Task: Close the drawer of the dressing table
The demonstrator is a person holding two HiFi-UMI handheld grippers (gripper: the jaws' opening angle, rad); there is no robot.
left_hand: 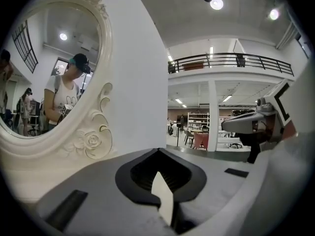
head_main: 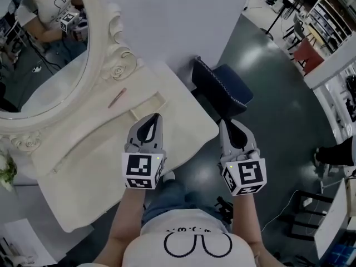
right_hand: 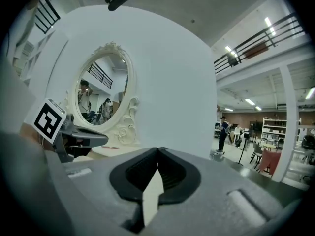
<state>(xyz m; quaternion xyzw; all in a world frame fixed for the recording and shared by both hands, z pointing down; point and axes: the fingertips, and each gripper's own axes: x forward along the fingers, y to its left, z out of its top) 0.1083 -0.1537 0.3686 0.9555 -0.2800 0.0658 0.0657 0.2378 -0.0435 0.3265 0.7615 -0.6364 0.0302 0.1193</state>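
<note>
The white dressing table (head_main: 83,166) with an oval carved mirror (head_main: 39,49) fills the left of the head view. A small rectangular recess (head_main: 148,105) shows in its top near the right end and looks like the open part of the drawer. My left gripper (head_main: 157,117) hovers just short of that recess, shut and holding nothing. My right gripper (head_main: 223,122) hangs past the table's right corner, over the floor, also shut and holding nothing. In the left gripper view the left gripper (left_hand: 158,150) faces the mirror frame and wall. In the right gripper view the right gripper (right_hand: 157,149) points at the wall.
A dark blue stool (head_main: 222,88) stands at the table's right end, just beyond the right gripper. A thin reddish stick (head_main: 117,98) lies on the table top near the mirror. Grey floor (head_main: 272,110) spreads to the right, with desks and chairs further off.
</note>
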